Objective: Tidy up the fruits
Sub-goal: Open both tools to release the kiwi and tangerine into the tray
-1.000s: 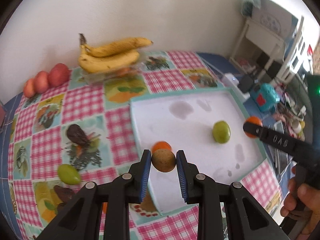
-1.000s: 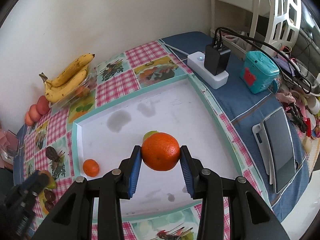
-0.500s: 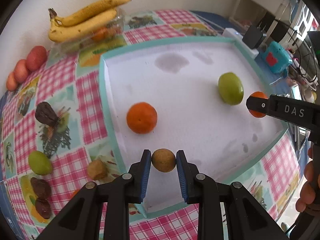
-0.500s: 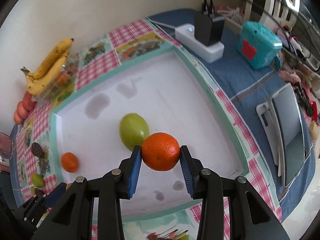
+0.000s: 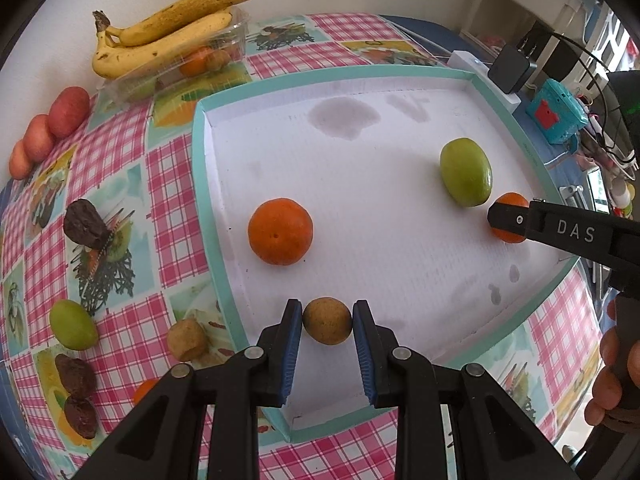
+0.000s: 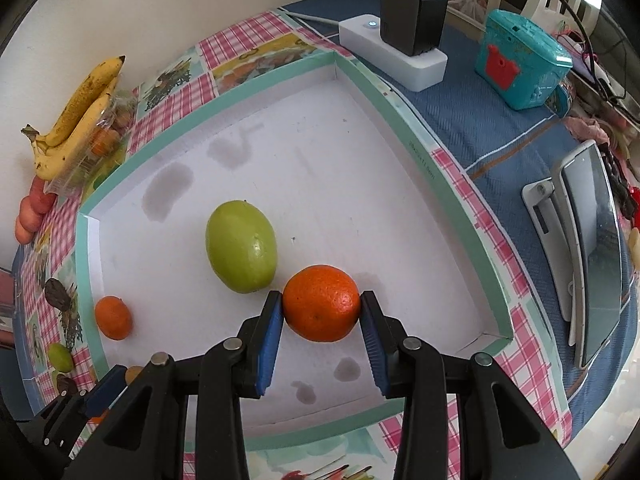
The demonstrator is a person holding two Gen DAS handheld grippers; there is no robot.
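A white tray with a teal rim (image 5: 202, 184) (image 6: 448, 184) lies on the checked tablecloth. My left gripper (image 5: 327, 322) is shut on a small brown round fruit (image 5: 327, 320), low over the tray's near edge. My right gripper (image 6: 321, 305) is shut on an orange (image 6: 321, 302) (image 5: 505, 204), low over the tray's right side, next to a green fruit (image 6: 241, 246) (image 5: 466, 171). A second orange (image 5: 280, 231) (image 6: 113, 317) sits in the tray's left part.
Left of the tray lie a green fruit (image 5: 73, 325), a brown fruit (image 5: 186, 339), dark dried fruits (image 5: 81, 224) and red fruits (image 5: 68, 111). Bananas (image 5: 168, 28) rest on a clear box at the back. A power strip (image 6: 394, 56), a teal box (image 6: 520, 60) and a tablet (image 6: 588, 248) stand right.
Both grippers have come down toward the tray with their fruits still held. The tray and the fruits in it look larger and closer now.
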